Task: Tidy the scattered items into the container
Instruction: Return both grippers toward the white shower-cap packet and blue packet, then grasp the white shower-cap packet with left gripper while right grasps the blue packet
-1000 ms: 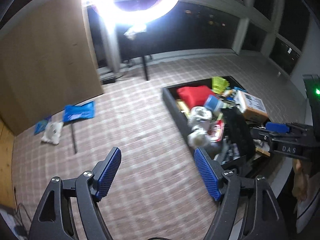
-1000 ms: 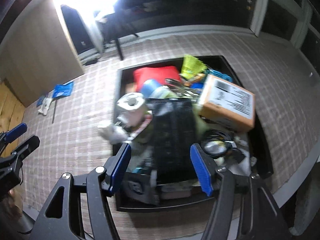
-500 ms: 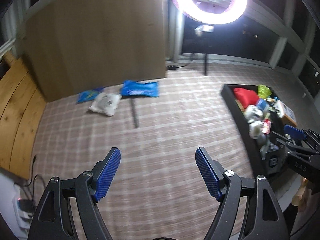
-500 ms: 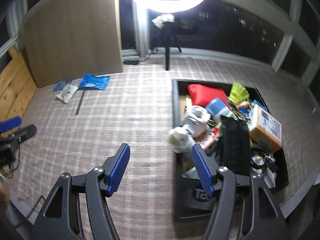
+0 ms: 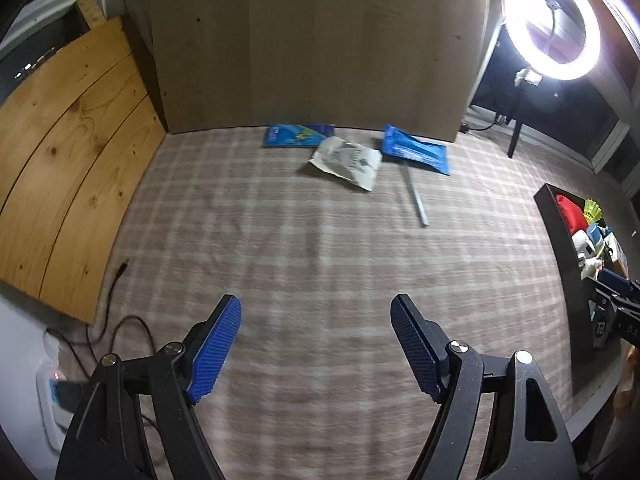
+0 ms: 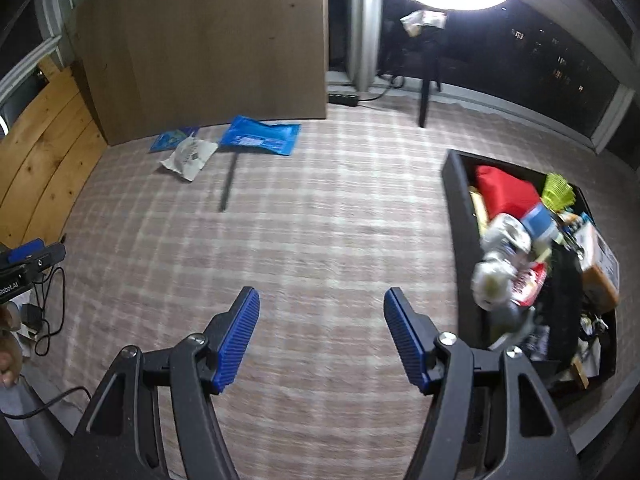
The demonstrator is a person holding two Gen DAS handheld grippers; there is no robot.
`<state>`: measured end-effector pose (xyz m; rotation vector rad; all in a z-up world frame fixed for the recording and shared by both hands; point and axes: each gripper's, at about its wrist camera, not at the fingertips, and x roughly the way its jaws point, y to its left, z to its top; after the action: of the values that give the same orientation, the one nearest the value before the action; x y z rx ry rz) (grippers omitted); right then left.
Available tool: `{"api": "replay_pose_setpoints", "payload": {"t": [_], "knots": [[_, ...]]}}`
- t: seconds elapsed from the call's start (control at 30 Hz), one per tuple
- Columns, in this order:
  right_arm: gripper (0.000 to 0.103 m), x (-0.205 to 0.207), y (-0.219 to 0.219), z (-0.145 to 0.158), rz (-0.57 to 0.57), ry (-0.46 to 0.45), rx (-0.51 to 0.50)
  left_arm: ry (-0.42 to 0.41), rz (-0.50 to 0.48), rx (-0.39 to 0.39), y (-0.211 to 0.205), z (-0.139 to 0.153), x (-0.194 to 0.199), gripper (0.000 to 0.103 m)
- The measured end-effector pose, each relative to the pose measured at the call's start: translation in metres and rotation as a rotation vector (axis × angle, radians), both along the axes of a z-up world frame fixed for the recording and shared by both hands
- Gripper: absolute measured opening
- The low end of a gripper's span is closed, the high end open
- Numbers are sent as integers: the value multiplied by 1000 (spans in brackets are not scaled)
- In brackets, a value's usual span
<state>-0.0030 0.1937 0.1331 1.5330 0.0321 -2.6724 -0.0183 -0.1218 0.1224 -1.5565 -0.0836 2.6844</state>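
Container [image 6: 456, 216] sitting at right, its far end getting cut off in left view; contents blurring together. Scattered items lying by board: white pouch [image 5: 346, 162], blue packet [image 5: 416, 154], thin rod [image 5: 416, 196]. Wide checked rug [image 6: 320, 240] lying bare between. Left hand-held gripper [image 5: 316, 344] and right hand-held gripper [image 6: 322, 336] both hanging apart, gripping nothing.

dim room | ring light [image 5: 551, 22] glare | motion blur | fisheye-bent edges
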Motion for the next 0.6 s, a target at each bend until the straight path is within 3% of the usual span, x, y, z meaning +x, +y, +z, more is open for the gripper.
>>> {"api": "replay_pose_setpoints", "payload": {"t": [0.17,0.37,0.47,0.6], "knots": [[64,-34,-36,4,48,-4,52,-11,-4,44,-20,0,-33,76],[64,-94,-55,9,154,-6,88,-55,-31,88,-9,-10,-77,76],[65,-127,-55,6,207,-18,66,-84,-15,79,1,-18,-102,76],[65,-177,-58,-9,314,-59,26,-156,20,124,8,-35,-142,76]]}}
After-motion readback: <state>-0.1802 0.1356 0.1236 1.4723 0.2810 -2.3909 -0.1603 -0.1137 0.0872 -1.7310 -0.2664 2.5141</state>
